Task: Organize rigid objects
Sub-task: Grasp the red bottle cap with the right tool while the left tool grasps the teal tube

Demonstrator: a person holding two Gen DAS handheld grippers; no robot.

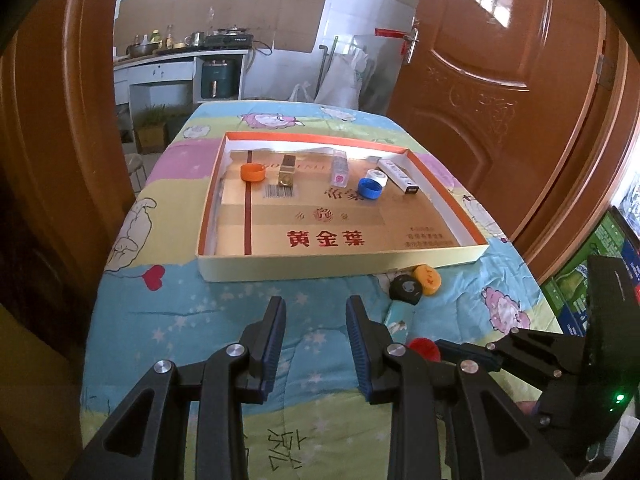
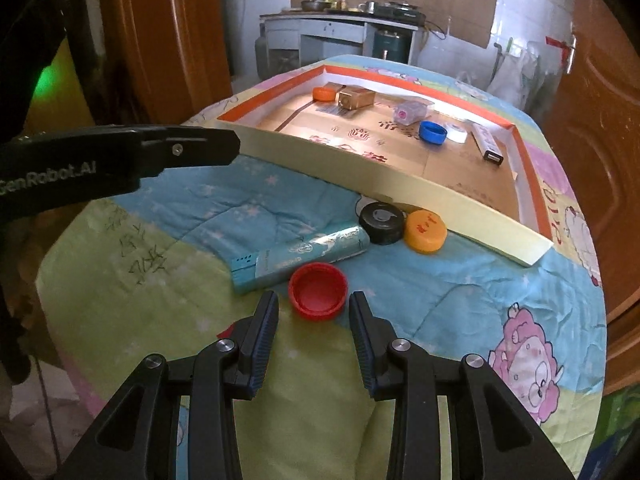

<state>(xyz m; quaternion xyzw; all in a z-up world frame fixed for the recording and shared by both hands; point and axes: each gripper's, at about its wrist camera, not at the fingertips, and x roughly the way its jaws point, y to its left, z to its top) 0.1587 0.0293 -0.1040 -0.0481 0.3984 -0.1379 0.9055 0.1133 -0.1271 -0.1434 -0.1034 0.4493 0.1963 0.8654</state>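
Right tool [image 2: 313, 316] unclenched, empty, jaws straddling the near edge of the red cap [image 2: 318, 289]; left tool [image 1: 316, 316] also unclenched, empty. Roughly half done: six items in the cardboard tray [image 2: 360, 182], hard plastic caps and small boxes. Still on the quilted bed [image 2: 460, 300]: red cap, black cap [image 2: 381, 218], orange cap [image 2: 425, 231], glossy teal box [image 2: 300, 254].

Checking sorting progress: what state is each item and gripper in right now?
Box lid: open side up, holding items.
Red cap: on quilt, hollow side up.
Black cap: on quilt, outside tray.
Yellow cap: on quilt, top up.
Blue cap: in tray, hollow up.
Left gripper: open, empty.
Right gripper: open, empty.
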